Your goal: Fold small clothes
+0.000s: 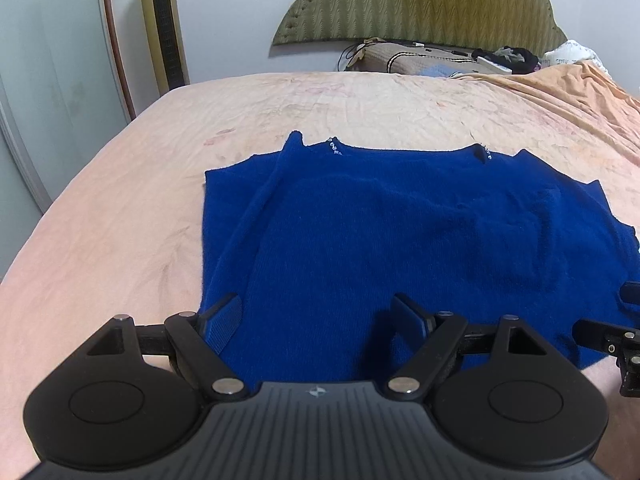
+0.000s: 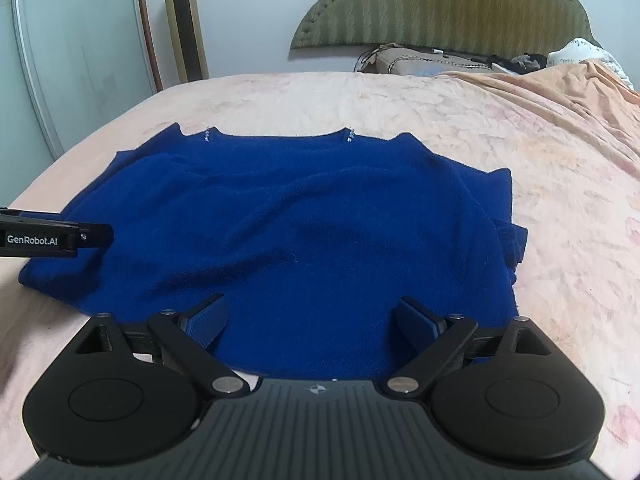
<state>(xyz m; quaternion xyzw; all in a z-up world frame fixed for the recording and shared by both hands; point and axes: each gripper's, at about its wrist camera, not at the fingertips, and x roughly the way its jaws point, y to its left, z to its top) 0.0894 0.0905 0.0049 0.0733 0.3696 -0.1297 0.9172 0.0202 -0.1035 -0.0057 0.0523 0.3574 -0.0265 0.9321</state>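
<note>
A royal blue knitted sweater [image 1: 400, 232] lies flat on the bed with both sleeves folded in over the body; its neckline with small beads faces the headboard. My left gripper [image 1: 316, 316] stands open above the near hem on the left side, nothing between its blue pads. The same sweater [image 2: 312, 220] fills the right wrist view, where my right gripper [image 2: 310, 318] is open over the near hem, its pads apart and holding nothing. The left gripper's finger [image 2: 56, 238] juts in from the left edge there. Part of the right gripper [image 1: 616, 336] shows at the right edge of the left wrist view.
The bed [image 1: 120, 200] has a peach sheet with a faint floral print. A bunched blanket [image 2: 560, 92] rises at the far right. Pillows and dark items [image 1: 500, 58] sit by the green headboard [image 1: 420, 0]. A gold tower fan [image 1: 164, 24] and a glass door [image 1: 48, 80] stand left.
</note>
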